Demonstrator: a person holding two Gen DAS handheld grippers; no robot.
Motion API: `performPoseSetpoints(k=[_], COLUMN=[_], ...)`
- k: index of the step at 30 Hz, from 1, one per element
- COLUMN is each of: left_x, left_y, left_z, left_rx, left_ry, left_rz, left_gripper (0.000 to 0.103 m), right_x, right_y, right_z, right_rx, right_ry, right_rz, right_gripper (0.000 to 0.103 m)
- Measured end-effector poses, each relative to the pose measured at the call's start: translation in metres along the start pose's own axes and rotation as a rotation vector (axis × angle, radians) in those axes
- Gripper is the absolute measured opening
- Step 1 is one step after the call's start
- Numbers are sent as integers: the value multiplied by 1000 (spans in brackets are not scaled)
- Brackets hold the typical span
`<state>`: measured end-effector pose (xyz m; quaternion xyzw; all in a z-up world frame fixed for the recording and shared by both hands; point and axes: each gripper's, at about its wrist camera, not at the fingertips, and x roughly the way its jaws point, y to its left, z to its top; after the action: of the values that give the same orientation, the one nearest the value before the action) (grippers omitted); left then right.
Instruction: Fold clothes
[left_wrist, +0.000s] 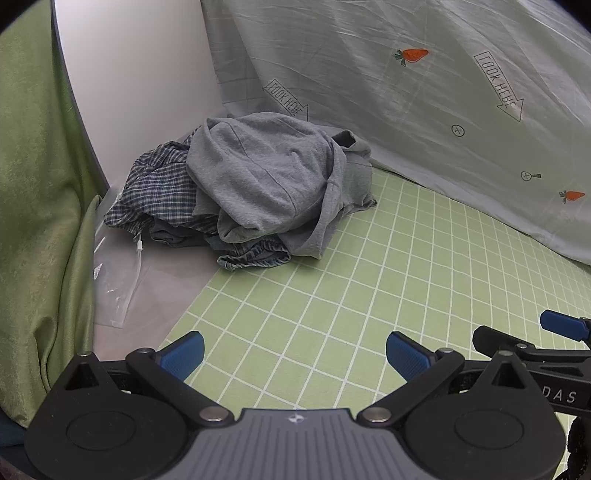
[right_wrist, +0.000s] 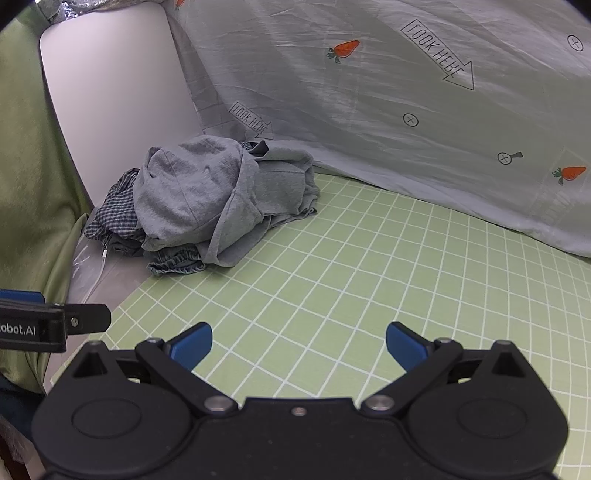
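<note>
From the left wrist, the left tongs (left_wrist: 294, 354) stand wide and empty over the green checked sheet (left_wrist: 369, 295), with the heap of clothes (left_wrist: 251, 188) well ahead by the white board (left_wrist: 147, 92). From the right wrist, the right tongs (right_wrist: 299, 347) gape wide too, holding nothing, the heap lying ahead to their left.

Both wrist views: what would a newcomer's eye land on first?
The heap of crumpled clothes, a grey garment on top of checked fabric, lies at the far left of the green grid mat. Behind it hangs a pale sheet printed with orange carrots. The left gripper and right gripper are open over bare mat.
</note>
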<state>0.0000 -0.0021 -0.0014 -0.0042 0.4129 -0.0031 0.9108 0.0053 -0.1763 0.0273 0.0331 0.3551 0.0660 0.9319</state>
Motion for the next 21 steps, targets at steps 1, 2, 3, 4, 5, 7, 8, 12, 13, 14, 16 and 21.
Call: performPoseSetpoints(k=[1, 2, 3, 4, 5, 7, 8, 12, 13, 14, 16, 21], left_x=[0, 0, 0, 0, -1, -1, -1, -1, -1, -1, -1, 0], left_y=[0, 0, 0, 0, 0, -1, -1, -1, -1, -1, -2, -1], left_z=[0, 0, 0, 0, 0, 0, 0, 1, 1, 1, 1, 1], left_rx=[0, 1, 0, 0, 0, 0, 0, -1, -1, 0, -1, -2], left_ry=[0, 0, 0, 0, 0, 1, 1, 2, 2, 2, 4, 6], left_rz=[0, 0, 0, 1, 1, 3, 2, 1, 1, 1, 1, 2], left_gripper=[103, 103, 103, 103, 103, 103, 103, 103, 103, 103, 103, 103], right_x=[0, 0, 0, -1, -1, -1, -1, -1, -1, -1, -1, 0], right_y=[0, 0, 0, 0, 0, 0, 0, 1, 1, 1, 0, 1], right_z=[0, 0, 0, 0, 0, 1, 1, 0, 0, -1, -1, -1], right_rx=[0, 0, 0, -1, -1, -2, -2, -3, -3, -3, -3, -2], right_ry=[0, 0, 0, 0, 0, -1, 0, -1, -1, -1, 0, 0], right_rz=[0, 0, 0, 0, 1, 1, 0, 0, 0, 0, 0, -1], right_gripper=[102, 102, 102, 102, 102, 102, 102, 102, 102, 102, 102, 102])
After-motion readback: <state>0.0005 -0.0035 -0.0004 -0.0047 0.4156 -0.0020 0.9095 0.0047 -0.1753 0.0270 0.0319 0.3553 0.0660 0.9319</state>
